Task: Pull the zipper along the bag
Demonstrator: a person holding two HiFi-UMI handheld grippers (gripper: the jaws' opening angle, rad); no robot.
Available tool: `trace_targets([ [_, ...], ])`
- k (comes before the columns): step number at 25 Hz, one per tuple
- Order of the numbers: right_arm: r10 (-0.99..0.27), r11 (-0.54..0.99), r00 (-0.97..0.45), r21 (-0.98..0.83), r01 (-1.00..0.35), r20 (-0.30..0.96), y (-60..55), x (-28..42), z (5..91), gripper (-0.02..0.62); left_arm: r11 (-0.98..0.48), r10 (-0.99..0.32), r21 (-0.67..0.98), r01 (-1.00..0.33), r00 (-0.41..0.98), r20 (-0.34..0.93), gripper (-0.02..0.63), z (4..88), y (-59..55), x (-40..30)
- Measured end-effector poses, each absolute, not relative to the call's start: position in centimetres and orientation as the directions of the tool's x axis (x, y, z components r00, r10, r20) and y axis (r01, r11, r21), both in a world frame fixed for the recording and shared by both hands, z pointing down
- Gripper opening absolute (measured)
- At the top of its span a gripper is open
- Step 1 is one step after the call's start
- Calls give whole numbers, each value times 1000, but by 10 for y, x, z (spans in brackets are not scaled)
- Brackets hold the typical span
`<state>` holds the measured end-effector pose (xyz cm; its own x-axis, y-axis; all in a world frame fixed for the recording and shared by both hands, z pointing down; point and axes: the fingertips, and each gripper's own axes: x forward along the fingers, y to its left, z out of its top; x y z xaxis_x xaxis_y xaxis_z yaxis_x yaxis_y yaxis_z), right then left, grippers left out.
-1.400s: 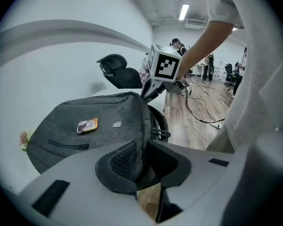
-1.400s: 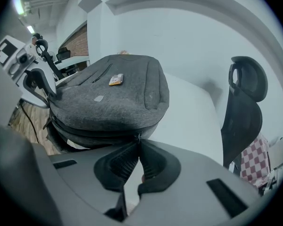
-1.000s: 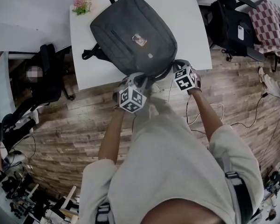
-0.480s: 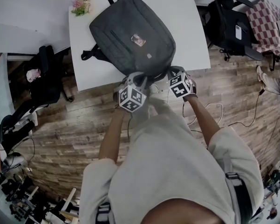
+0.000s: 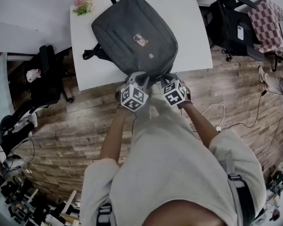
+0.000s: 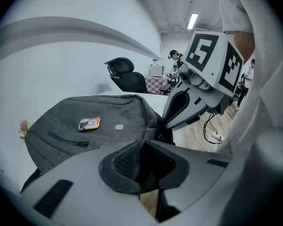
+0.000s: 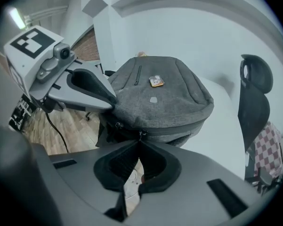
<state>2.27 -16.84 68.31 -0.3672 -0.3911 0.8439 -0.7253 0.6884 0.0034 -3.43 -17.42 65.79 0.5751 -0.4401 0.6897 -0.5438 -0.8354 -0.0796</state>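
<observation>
A dark grey backpack (image 5: 134,34) lies flat on the white table (image 5: 198,27), its top end toward me at the near edge. My left gripper (image 5: 140,80) is at that end, and in the left gripper view its jaws (image 6: 142,145) are shut on a dark fold of the bag's fabric. My right gripper (image 5: 163,80) sits just to the right of it. In the right gripper view the small metal zipper pull (image 7: 140,135) runs into the shut jaws of that gripper (image 7: 137,145), and the zipper line crosses the bag's end (image 7: 160,98).
A small bunch of flowers (image 5: 83,3) stands at the table's far left corner. Black office chairs stand right (image 5: 235,22) and left (image 5: 44,76) of the table. A checkered cloth (image 5: 270,22) lies on a seat at the far right. Cables (image 5: 216,121) lie on the wood floor.
My right gripper has slid leftward along the bag's near end, closer to the left gripper. The left gripper and the bag have hardly moved.
</observation>
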Motion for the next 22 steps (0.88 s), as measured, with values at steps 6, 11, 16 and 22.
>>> trace_targets([
  [6,-402,690,-369,12,-724,838,-170,23,685,25,-835,-446,-80,-544,585,678,58,657,-173,-35],
  [11,-419,639,-425,-72,-766,802,-171,23,680,111,-815,-474,-74,-574,589,655,66,652,-170,-36],
  [16,-511,589,-465,-100,-802,723,-181,27,659,173,-741,-531,18,-671,603,595,179,640,-172,-43],
  [22,-623,560,-474,-68,-826,622,-202,30,621,118,-649,-641,23,-760,563,521,163,609,-181,-64],
])
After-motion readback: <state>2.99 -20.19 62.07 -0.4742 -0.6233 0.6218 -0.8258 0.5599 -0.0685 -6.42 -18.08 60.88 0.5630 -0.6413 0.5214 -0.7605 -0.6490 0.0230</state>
